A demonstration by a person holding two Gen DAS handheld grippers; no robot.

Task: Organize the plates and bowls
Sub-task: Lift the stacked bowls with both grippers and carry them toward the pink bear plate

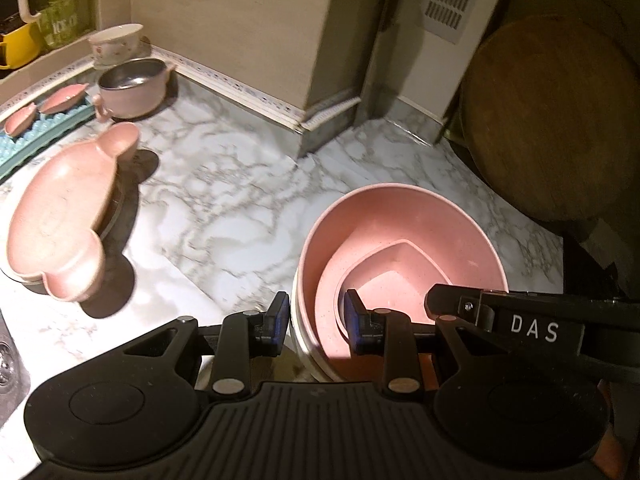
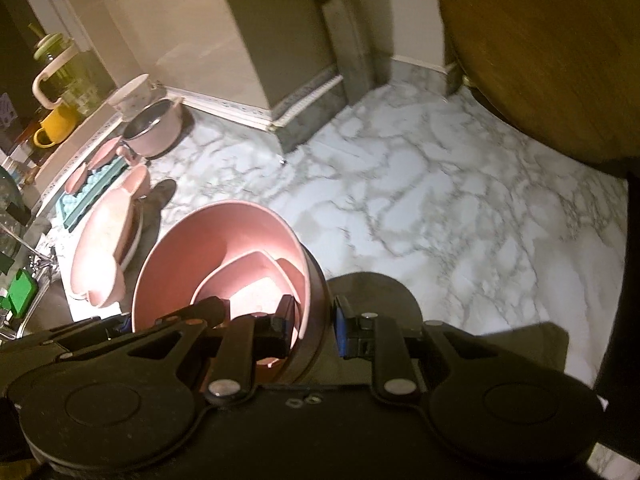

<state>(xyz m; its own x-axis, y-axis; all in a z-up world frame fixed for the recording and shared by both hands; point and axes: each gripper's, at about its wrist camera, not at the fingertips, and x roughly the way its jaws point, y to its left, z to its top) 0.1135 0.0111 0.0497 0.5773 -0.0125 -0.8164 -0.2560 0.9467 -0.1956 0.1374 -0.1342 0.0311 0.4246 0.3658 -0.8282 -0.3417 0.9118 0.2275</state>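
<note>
A large pink bowl (image 1: 400, 224) (image 2: 224, 240) holds a smaller pink heart-shaped dish (image 1: 396, 268) (image 2: 244, 276) and sits nested in a cream outer bowl (image 1: 304, 344). My left gripper (image 1: 316, 318) is shut on the stack's left rim, one finger inside and one outside. My right gripper (image 2: 313, 322) is shut on the opposite rim in the same way. In the left wrist view its black body reaches in from the right. The stack casts a round shadow on the marble counter (image 2: 440, 208).
A pink ear-shaped plate (image 1: 60, 216) lies on a low stack at the left. Behind it are a teal mat (image 1: 44, 136) with small pink dishes, a pink pot (image 1: 132, 88) and a floral bowl (image 1: 116, 42). A round wooden board (image 1: 552, 120) leans at the right.
</note>
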